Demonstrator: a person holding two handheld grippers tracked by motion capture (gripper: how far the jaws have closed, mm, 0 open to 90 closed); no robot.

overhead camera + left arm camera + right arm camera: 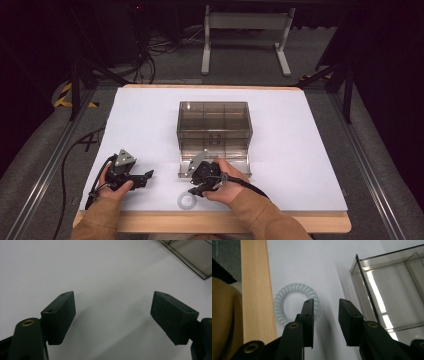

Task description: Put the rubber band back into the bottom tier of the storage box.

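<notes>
A pale coiled ring (186, 201) lies on the white mat near the table's front edge. In the right gripper view the coiled ring (284, 302) sits just left of the left jaw, partly behind it. My right gripper (194, 190) (325, 305) hovers over the ring with its jaws a little apart and nothing between them. A smoky see-through drawer box (215, 120) stands mid-table, its bottom drawer (235, 165) pulled out toward me; the drawer's wall (387, 290) is at the right. My left gripper (148, 175) (112, 306) rests wide open over bare mat, holding nothing.
The white mat (300, 150) covers most of the wooden table; its wooden front edge (255, 290) runs close beside the ring. A corner of the box (192, 260) lies ahead of the left gripper. A tan sleeve (222, 315) is at the far left.
</notes>
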